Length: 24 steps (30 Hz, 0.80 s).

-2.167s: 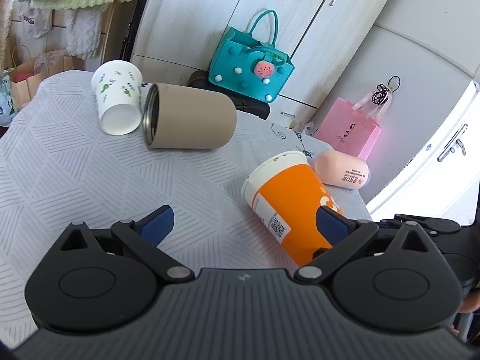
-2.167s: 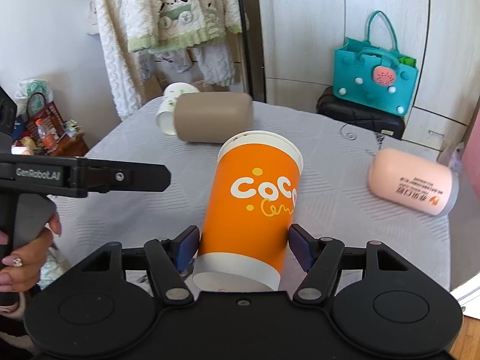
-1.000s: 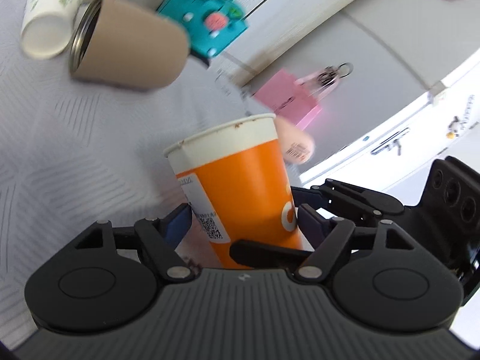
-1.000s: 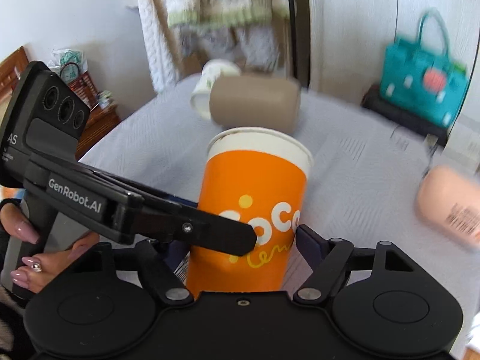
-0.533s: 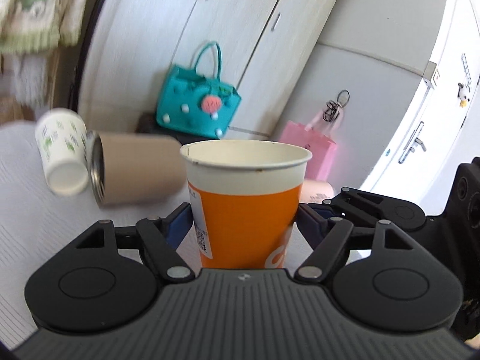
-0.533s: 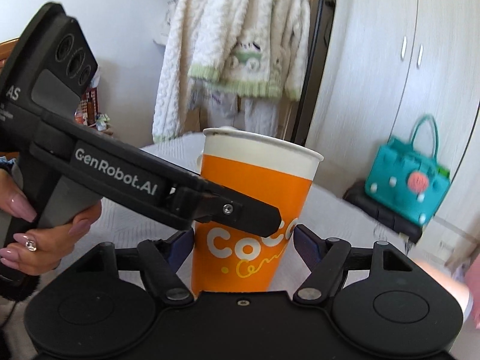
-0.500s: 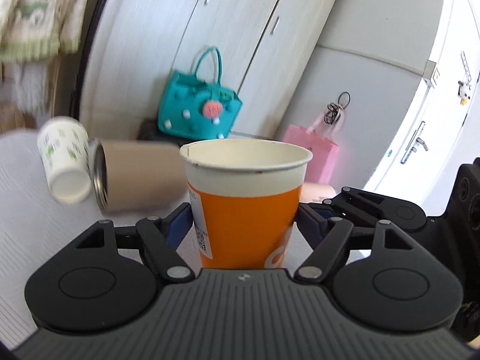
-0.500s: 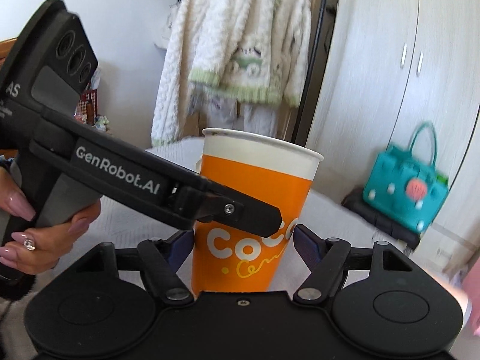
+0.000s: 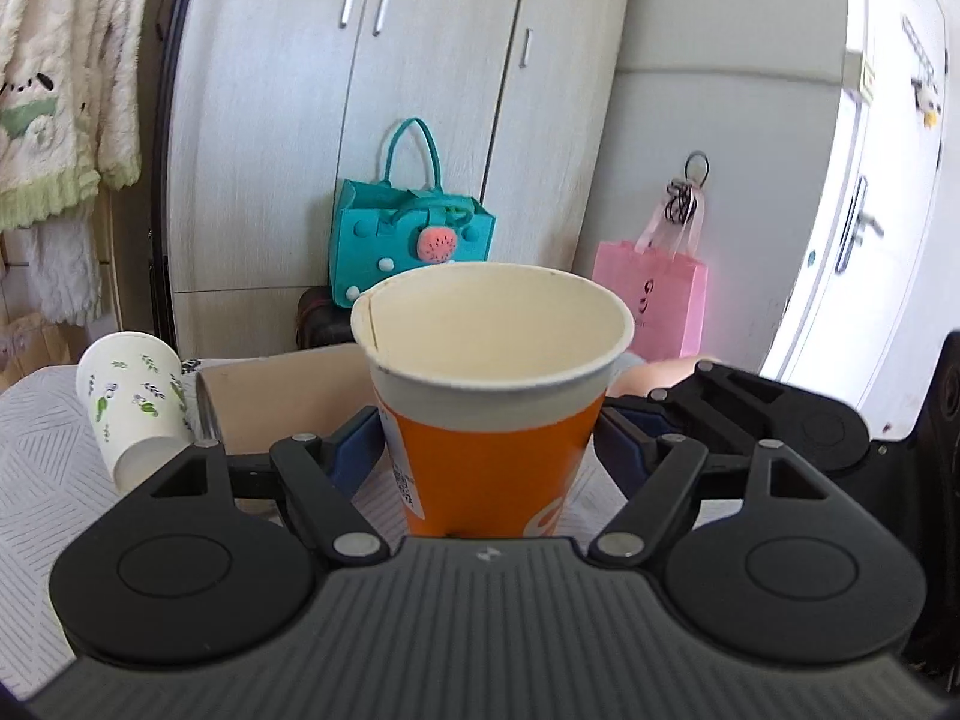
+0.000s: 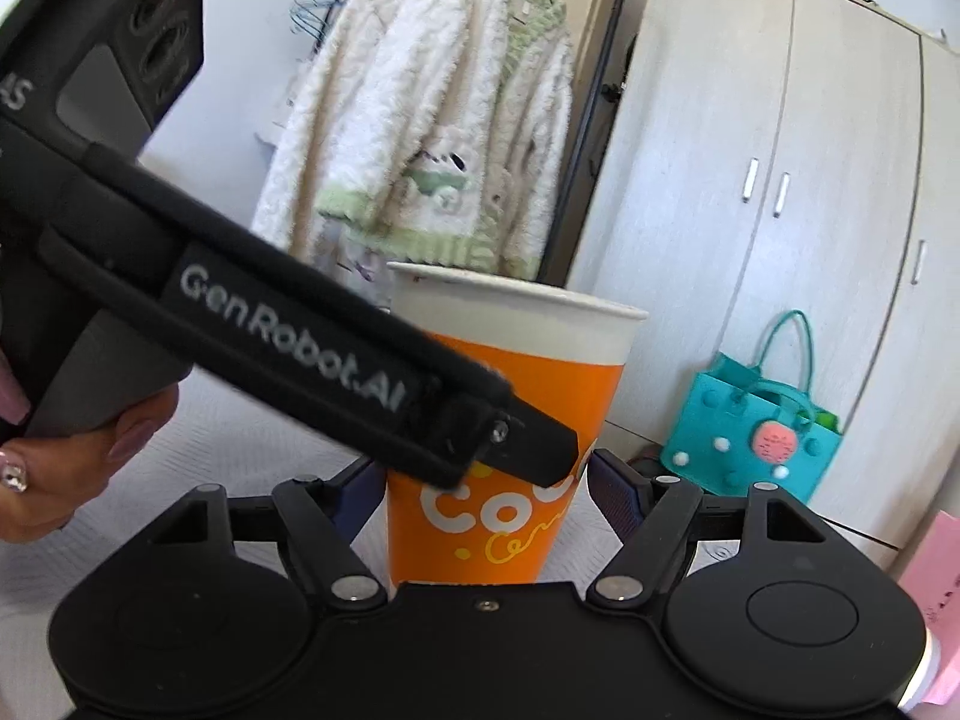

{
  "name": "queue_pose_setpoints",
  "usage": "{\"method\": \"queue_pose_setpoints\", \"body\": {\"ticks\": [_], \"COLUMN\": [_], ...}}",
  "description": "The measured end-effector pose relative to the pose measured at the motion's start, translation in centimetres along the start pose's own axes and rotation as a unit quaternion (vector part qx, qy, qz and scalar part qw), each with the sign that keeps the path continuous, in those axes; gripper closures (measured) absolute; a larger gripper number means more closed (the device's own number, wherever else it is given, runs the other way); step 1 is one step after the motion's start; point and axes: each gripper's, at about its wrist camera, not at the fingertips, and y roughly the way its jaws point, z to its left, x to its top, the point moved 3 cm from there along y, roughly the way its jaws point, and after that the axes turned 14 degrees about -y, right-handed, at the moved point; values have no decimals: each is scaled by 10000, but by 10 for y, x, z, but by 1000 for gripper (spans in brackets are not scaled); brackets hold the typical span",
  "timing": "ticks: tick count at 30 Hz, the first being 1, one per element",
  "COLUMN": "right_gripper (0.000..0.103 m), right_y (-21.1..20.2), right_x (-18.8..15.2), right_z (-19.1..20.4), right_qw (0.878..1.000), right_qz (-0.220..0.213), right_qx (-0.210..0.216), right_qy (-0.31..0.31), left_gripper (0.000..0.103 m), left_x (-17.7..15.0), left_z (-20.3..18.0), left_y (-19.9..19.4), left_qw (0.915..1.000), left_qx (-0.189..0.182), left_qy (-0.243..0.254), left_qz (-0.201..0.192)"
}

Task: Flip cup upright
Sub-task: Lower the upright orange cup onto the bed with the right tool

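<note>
The orange paper cup [image 9: 492, 420] with a white rim stands upright, mouth up, between both pairs of fingers. My left gripper [image 9: 489, 450] is shut on its lower body, blue pads pressed against its sides. My right gripper [image 10: 486, 486] is shut on the same orange cup [image 10: 510, 420] from the other side. The left gripper's black body crosses the right wrist view in front of the cup. The cup's base is hidden, so I cannot tell whether it touches the table.
A white leaf-print cup [image 9: 135, 396] and a tan tumbler [image 9: 282, 402] lie on their sides on the grey tablecloth [image 9: 42, 456] at left. A pink tumbler [image 9: 654, 375] lies behind. A teal bag [image 9: 411, 240] and pink bag [image 9: 651, 306] stand by the cupboards.
The orange cup went from lying on its side to upright, held in both grippers. Both grippers have tilted level, and the view has risen slightly.
</note>
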Motion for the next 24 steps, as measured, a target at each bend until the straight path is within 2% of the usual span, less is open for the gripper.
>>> {"method": "queue_pose_setpoints", "body": {"ticks": [4,6,9,11,14,18,24], "right_gripper": [24,24,23,15,12,11,10], "right_y": [5,6,8,7,4,0,-15], "right_x": [-3,-5,-6,-7,-8,-6,-11], "right_z": [-3,-9,-16,-19,-21,-16,-19], "right_qw": [9999,9996,9983,9974,9965,9977,9942], "right_qz": [100,128,169,112,92,241,443], "right_qx": [-46,4,56,113,165,3,-31], "right_qy": [93,260,550,705,814,628,979], "left_gripper": [25,21,19,16,13,13,13], "left_x": [-1,-1,-1,-2,-2,-2,-8], "left_z": [-2,-2,-3,-3,-4,-5,-4], "left_y": [3,5,7,5,3,2,-21], "left_qw": [10000,9999,9999,9999,9999,9997,9994], "left_qx": [-88,-98,-30,-30,-35,18,81], "left_qy": [-21,-85,-40,-53,-125,-145,-277], "left_qz": [31,110,116,134,112,203,183]}}
